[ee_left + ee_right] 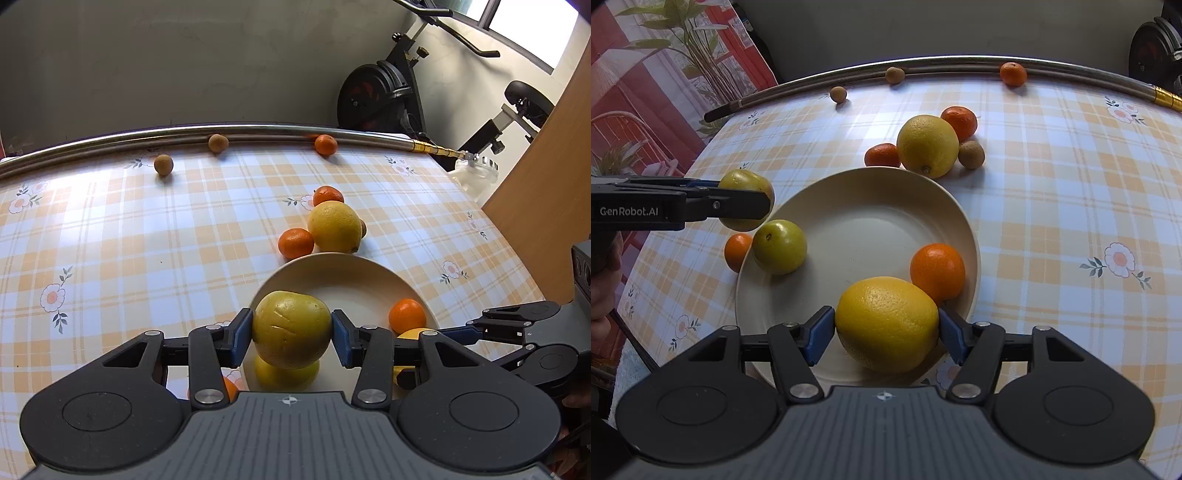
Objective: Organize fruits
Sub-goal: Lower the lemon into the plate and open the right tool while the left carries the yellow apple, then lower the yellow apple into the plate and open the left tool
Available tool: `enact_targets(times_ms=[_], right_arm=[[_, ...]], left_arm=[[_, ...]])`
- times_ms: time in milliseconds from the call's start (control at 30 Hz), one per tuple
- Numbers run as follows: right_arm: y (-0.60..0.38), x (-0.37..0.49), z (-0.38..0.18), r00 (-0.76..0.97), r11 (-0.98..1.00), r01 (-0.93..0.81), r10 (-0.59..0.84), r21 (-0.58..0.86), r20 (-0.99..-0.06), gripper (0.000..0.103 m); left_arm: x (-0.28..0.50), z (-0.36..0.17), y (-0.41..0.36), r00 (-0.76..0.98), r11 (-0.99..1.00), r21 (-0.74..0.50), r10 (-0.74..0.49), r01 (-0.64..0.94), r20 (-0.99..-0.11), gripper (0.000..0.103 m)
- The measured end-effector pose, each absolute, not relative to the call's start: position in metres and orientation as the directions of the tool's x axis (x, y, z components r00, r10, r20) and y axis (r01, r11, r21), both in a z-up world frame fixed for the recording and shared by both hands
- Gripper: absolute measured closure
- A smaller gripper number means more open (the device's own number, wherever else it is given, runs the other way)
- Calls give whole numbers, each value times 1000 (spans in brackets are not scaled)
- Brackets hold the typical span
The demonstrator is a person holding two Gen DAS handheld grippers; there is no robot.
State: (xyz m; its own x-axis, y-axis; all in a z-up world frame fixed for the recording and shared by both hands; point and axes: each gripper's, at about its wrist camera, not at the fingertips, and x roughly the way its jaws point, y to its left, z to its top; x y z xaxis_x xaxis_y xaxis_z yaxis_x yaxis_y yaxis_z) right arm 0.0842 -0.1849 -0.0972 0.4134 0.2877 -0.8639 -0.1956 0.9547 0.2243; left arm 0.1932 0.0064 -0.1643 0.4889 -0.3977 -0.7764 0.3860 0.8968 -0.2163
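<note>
Two tongs grip round fruit: left tongs point(291, 334) scarred green-yellow fruit point(291, 334), right tongs point(886, 332) dimpled lemon point(886, 323).

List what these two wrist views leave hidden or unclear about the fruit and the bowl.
- Left wrist view: the held greenish fruit and the left gripper cover most of the yellow-green fruit below and the bowl's near rim.
- Right wrist view: the held large yellow citrus hides whether it touches the bowl.

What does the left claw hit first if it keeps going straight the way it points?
Likely the green-yellow fruit on the near edge of the plate: it sits right under the fruit gripped in the left claw. The gap between them is unclear.
</note>
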Motion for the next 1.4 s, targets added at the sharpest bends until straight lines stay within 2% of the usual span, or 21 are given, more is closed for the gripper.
enact_targets(times_ms=[767, 1400], right_arm=[[-193, 88, -87, 421, 956, -177, 287, 232, -860, 39], [-208, 84, -65, 508, 963, -133, 270, 234, -818, 39]], left_arm=[[203, -171, 2, 478, 893, -221, -403, 391, -781, 55], [164, -160, -3, 474, 886, -236, -420, 400, -774, 55]])
